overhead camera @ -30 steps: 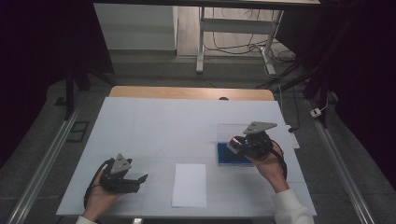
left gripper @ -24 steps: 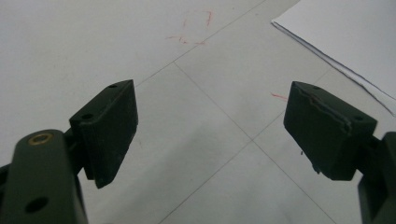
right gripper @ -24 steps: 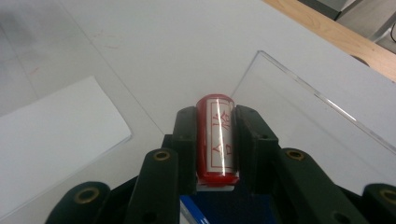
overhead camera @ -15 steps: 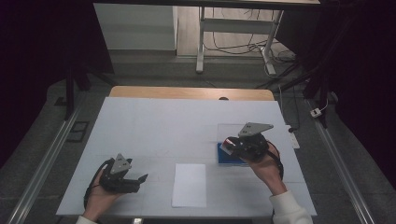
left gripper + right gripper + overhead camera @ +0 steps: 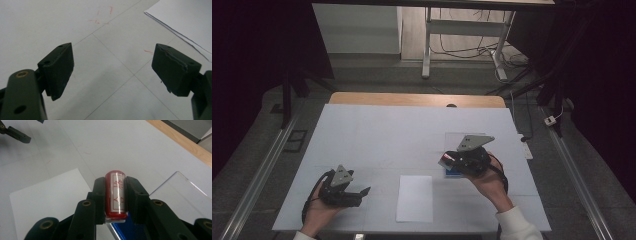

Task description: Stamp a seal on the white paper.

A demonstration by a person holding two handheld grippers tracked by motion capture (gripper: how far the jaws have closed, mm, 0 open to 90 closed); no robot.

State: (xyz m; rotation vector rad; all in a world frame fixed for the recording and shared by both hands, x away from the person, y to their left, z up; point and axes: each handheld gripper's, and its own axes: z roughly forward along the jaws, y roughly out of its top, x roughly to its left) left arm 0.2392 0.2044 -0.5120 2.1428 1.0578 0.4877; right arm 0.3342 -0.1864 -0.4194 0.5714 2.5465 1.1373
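Now a red stamp [image 5: 115, 195] is clenched between the jaws of the right gripper [image 5: 447, 161], right of centre in the high view, above a blue pad [image 5: 453, 172]. Lower left, the left gripper [image 5: 364, 191] is released, held near a white sheet [image 5: 414, 198] on the table [image 5: 387, 130].

A white-topped bench [image 5: 377, 130] with a wooden far edge stands on grey floor [image 5: 257, 150]. Beyond it a white frame's metal legs [image 5: 428, 45] rise over loose cables [image 5: 462, 47]; the sides lie in darkness.
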